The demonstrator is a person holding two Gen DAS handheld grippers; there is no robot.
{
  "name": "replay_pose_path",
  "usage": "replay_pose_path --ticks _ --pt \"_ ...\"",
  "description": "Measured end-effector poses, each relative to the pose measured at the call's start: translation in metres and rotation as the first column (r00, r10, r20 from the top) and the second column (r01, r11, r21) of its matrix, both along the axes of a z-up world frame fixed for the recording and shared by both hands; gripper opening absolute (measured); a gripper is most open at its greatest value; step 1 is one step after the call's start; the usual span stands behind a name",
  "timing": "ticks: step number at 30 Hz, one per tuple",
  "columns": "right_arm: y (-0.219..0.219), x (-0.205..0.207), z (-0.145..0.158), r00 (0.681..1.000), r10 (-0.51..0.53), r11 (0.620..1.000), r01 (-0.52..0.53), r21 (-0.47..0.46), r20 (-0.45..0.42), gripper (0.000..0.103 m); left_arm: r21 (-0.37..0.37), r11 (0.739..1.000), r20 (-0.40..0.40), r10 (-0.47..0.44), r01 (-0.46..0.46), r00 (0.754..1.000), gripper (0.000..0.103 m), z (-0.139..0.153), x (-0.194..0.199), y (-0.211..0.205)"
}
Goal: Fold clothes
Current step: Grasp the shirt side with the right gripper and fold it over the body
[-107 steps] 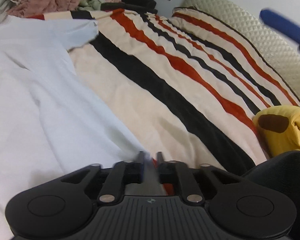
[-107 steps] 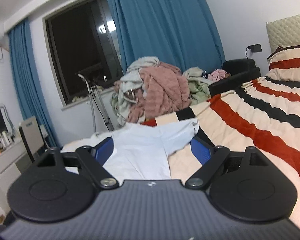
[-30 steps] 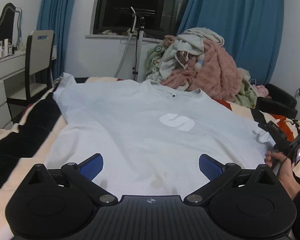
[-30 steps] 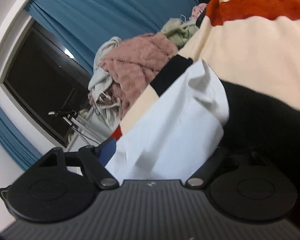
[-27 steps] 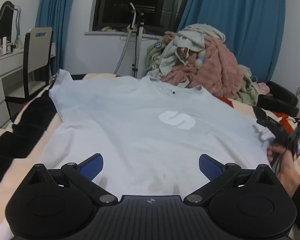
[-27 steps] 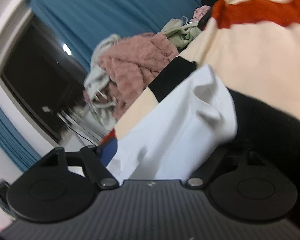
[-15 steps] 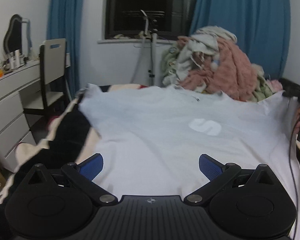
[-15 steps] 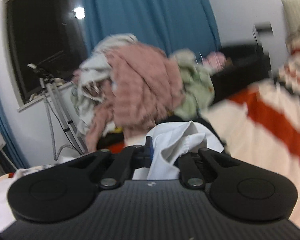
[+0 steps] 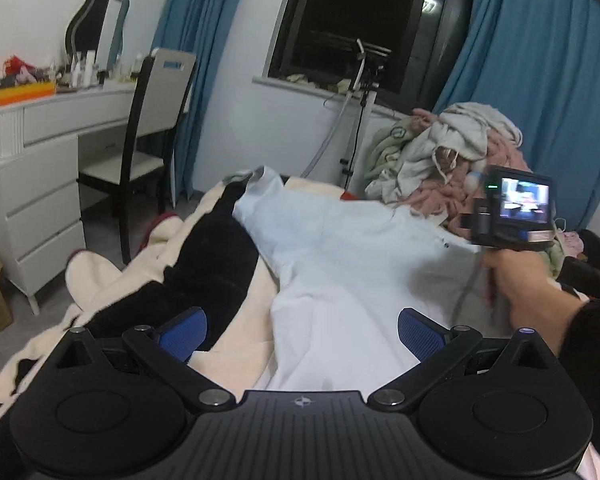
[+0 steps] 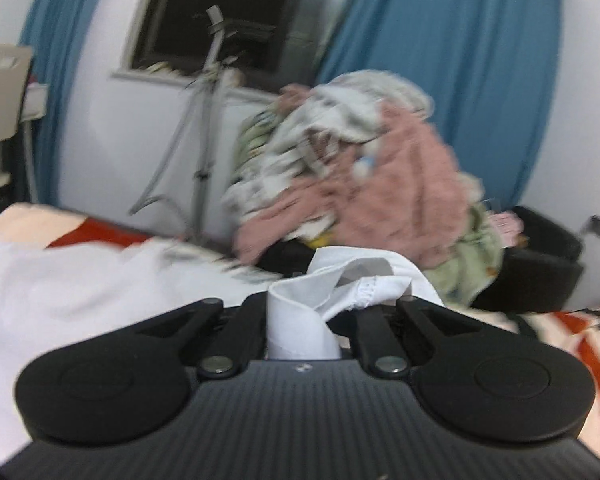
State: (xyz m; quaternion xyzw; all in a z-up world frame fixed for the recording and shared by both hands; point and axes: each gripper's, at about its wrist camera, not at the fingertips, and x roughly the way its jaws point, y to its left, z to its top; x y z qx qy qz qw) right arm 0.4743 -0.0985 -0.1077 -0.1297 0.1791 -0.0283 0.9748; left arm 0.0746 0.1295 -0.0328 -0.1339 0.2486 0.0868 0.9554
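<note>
A white T-shirt (image 9: 340, 264) lies spread on the bed, its right side raised and drawn inward. My left gripper (image 9: 300, 332) hovers open above the shirt's lower hem, with nothing between its blue pads (image 9: 182, 330). In the right wrist view my right gripper (image 10: 306, 320) is shut on a bunched sleeve (image 10: 340, 284) of the shirt, and the rest of the shirt (image 10: 60, 292) trails away to the left. A hand (image 9: 520, 280) holds the right gripper's rear screen (image 9: 516, 208) above the shirt's right side.
A striped cream, black and red blanket (image 9: 236, 344) covers the bed. A heap of clothes (image 9: 460, 152) sits beyond the bed's far edge beside a metal stand (image 9: 360, 100). A chair (image 9: 156, 120) and a white dresser (image 9: 32, 152) stand at left. A black armchair (image 10: 540, 264) is at right.
My right gripper closed on the sleeve, lifted it off the blanket and carried it leftward over the shirt. My left gripper stayed open and swung left toward the bed's edge.
</note>
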Motion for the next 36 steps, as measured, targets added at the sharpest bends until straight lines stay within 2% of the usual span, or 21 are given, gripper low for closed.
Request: replay_pose_path --ticks 3,7,8,9,10,11,12,15,20,26,28,31,36 --pt "0.036 0.011 -0.028 0.998 0.048 0.999 -0.048 -0.015 -0.041 0.007 -0.028 1.000 -0.023 0.000 -0.001 1.000 0.103 -0.012 0.015 0.007" --pt "0.037 0.024 -0.045 0.992 0.069 0.995 -0.061 0.074 -0.109 0.010 -0.002 1.000 -0.043 -0.006 0.006 0.999 0.103 -0.028 0.035 0.007" --pt "0.034 0.024 -0.045 0.990 0.075 0.993 -0.063 0.104 -0.119 0.020 -0.004 1.000 -0.049 -0.009 0.009 0.999 0.103 -0.030 0.038 0.007" --pt "0.031 0.023 -0.044 0.989 0.082 0.989 -0.065 0.133 -0.127 0.042 -0.006 1.000 -0.056 -0.012 0.011 0.998 0.103 -0.033 0.041 0.007" --pt "0.027 0.014 -0.036 0.988 0.093 0.985 -0.074 0.155 -0.122 0.056 -0.010 1.000 -0.063 -0.012 0.012 0.998 0.103 -0.036 0.043 0.005" --pt "0.023 0.004 -0.028 0.988 0.105 0.981 -0.084 0.175 -0.115 0.077 -0.016 1.000 -0.064 -0.017 0.016 0.998 0.103 -0.037 0.043 0.004" --pt "0.019 -0.005 -0.019 0.987 0.117 0.976 -0.094 0.196 -0.108 0.081 -0.021 1.000 -0.065 -0.022 0.021 0.998 0.103 -0.038 0.044 0.003" --pt "0.008 -0.034 0.007 0.985 0.151 0.959 -0.125 0.255 -0.085 0.081 -0.041 0.998 -0.064 -0.054 0.052 0.996 0.103 -0.043 0.043 0.000" --pt "-0.011 -0.083 0.050 0.978 0.205 0.920 -0.178 0.350 -0.042 0.081 -0.035 0.998 -0.066 -0.058 0.055 0.996 0.103 -0.037 0.033 -0.008" --pt "-0.049 -0.194 0.100 0.980 0.197 0.916 -0.192 0.352 0.021 0.081 -0.008 0.991 -0.033 -0.132 0.132 0.991 0.103 -0.018 0.000 -0.030" --pt "-0.065 -0.238 0.108 0.984 0.178 0.917 -0.173 0.359 0.018 0.081 0.012 0.987 -0.014 -0.158 0.158 0.987 0.103 -0.010 -0.014 -0.042" --pt "-0.086 -0.303 0.103 0.982 0.187 0.917 -0.185 0.353 0.027 0.081 0.045 0.980 0.012 -0.197 0.196 0.980 0.103 0.002 -0.034 -0.059" --pt "-0.125 -0.390 0.079 0.986 0.167 0.891 -0.162 0.424 0.026 0.081 0.090 0.963 0.045 -0.259 0.254 0.965 0.103 0.016 -0.066 -0.087"
